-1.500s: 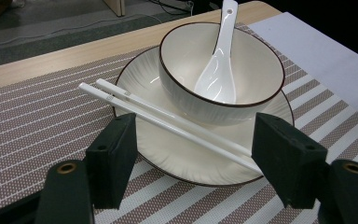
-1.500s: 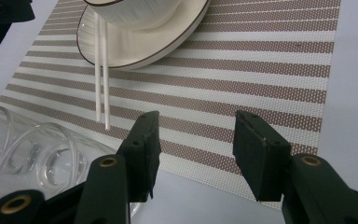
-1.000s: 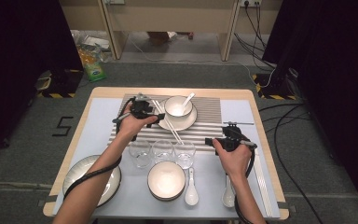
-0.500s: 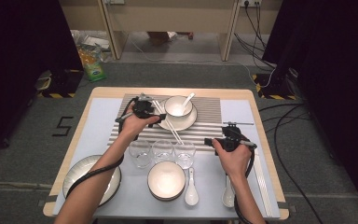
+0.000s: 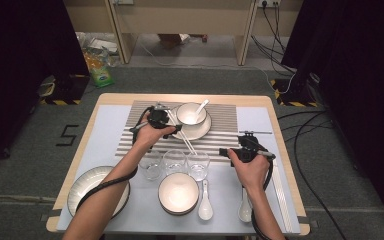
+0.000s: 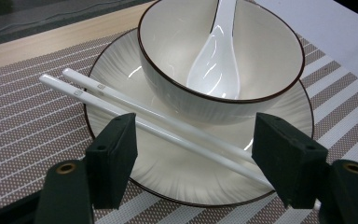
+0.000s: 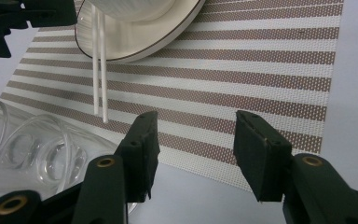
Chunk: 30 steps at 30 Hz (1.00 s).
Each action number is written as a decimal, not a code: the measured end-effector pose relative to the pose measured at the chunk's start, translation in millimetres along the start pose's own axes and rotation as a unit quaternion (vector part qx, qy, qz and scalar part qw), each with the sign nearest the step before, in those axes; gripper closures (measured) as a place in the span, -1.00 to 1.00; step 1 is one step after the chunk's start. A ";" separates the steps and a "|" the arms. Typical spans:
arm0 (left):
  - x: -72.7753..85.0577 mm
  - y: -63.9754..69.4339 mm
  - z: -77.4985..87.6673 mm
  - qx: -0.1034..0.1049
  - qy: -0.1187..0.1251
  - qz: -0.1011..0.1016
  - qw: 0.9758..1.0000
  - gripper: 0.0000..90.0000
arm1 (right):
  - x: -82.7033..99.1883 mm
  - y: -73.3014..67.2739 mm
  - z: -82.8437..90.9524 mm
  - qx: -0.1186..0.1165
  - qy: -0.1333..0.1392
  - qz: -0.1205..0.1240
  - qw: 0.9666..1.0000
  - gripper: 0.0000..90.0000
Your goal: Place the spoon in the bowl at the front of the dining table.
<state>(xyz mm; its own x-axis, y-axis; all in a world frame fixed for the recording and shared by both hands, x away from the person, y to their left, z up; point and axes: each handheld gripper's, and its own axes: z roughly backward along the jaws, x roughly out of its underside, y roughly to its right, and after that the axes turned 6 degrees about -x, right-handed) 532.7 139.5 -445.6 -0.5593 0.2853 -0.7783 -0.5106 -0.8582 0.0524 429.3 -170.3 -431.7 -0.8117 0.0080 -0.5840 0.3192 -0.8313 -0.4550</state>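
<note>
A white bowl (image 5: 191, 114) with a white spoon (image 5: 200, 106) in it stands on a ribbed plate (image 5: 203, 131) on the striped placemat (image 5: 225, 118). Two white chopsticks (image 5: 184, 138) lie side by side across the plate's left rim. My left gripper (image 5: 172, 128) is open at that rim. In the left gripper view its jaws straddle the chopsticks (image 6: 158, 122) without touching them, in front of the bowl (image 6: 261, 60). My right gripper (image 5: 224, 151) is open and empty over the placemat's near right part. It points left toward the chopstick tips (image 7: 99, 70).
Three clear glasses (image 5: 174, 161) stand in a row just below the placemat, and one glass (image 7: 32, 149) lies close to my right gripper's left jaw. Nearer the front are a second bowl (image 5: 178, 193), two white spoons (image 5: 205, 204) and a large plate (image 5: 82, 190) at the left corner.
My left gripper has edged right, closer to the plate and chopsticks. My right gripper has shifted slightly left. Both stay open.
</note>
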 end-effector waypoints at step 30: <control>2.6 13.3 -19.9 -0.011 -0.016 -0.002 1.000 -0.40 | 0.9 0.4 -3.4 -0.004 -0.006 0.003 1.000 0.13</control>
<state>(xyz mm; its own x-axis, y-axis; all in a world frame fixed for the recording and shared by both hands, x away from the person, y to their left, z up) 537.5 120.3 -459.4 -0.5788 0.3014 -0.7577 -0.4987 -0.8660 0.0364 430.3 -168.8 -434.8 -0.8162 -0.0036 -0.5777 0.3272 -0.8270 -0.4572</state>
